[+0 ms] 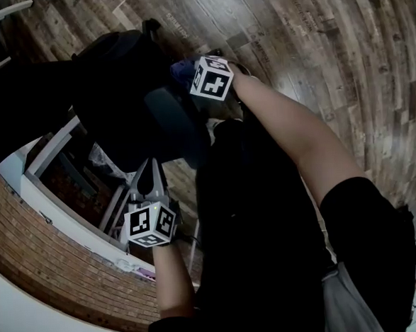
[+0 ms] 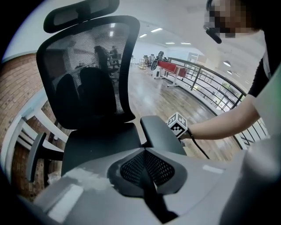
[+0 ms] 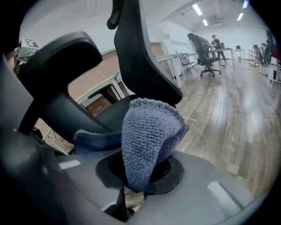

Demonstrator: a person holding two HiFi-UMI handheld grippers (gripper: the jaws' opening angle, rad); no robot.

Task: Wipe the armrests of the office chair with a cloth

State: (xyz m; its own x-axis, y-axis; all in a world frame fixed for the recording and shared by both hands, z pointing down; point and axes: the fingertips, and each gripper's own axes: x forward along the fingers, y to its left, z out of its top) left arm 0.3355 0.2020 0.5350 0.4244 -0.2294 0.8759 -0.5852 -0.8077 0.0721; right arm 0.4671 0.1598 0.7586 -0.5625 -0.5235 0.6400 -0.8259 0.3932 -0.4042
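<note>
— Gripping anything, is the right claw (image 3: pixel 131 193)?
— It is pinching the blue cloth (image 3: pixel 149 140), which is sticking out ahead of it.
— The left claw (image 2: pixel 145 154)?
— Its jaws are touching, empty; the armrest (image 2: pixel 160 132) is sitting just ahead.

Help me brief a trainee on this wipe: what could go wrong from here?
1. The right gripper pinches only a fold of the cloth. The rest stands bunched, so rubbing along the armrest might drag it free.
2. The left gripper is shut on nothing and does not grip the chair, which may turn or slide on the smooth wood floor under pressure.
</note>
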